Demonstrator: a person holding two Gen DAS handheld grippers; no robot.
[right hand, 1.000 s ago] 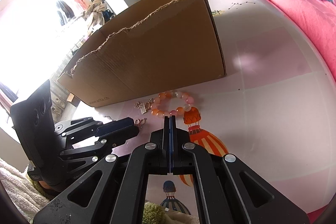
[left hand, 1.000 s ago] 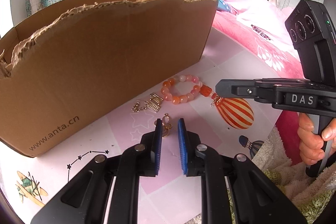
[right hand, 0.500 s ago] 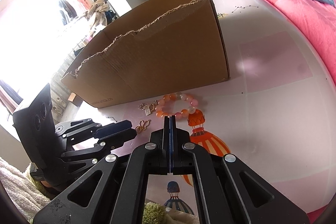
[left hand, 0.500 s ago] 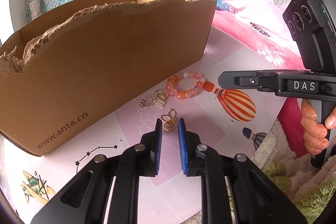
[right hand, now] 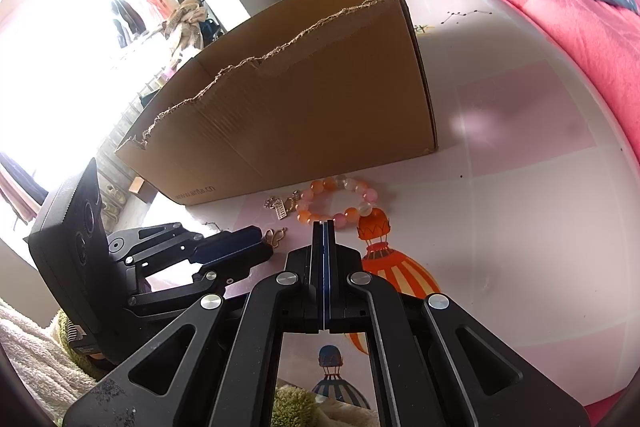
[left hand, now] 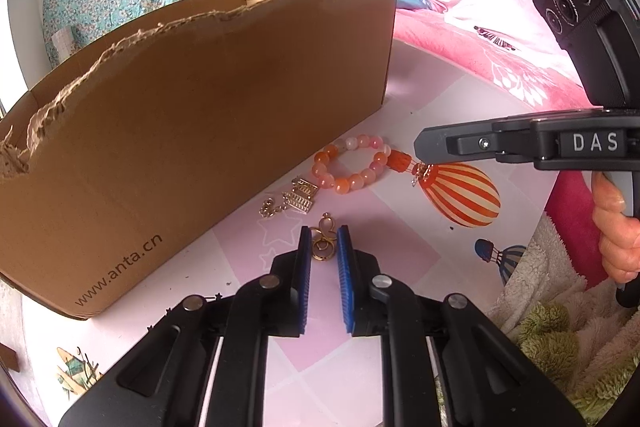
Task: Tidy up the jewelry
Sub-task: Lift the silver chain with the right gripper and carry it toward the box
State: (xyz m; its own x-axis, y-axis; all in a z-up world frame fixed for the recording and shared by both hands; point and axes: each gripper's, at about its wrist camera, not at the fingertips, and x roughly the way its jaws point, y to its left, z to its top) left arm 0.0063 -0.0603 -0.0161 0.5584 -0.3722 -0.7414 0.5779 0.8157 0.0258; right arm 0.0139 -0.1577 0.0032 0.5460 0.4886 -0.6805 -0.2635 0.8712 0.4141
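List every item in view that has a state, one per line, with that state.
left gripper: jaws closing around the gold clasp, a gap visible on each side
gold clasp: flat on the table, between the left pads
right gripper: shut, empty
beaded bracelet: closed loop, flat on the table beside the box
gold charm chain: flat on the table, untouched
cardboard box: open-topped, rim torn

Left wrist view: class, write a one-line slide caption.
Left gripper closing around a small gold ring charm beside an orange-and-pink beaded bracelet and torn brown cardboard box.
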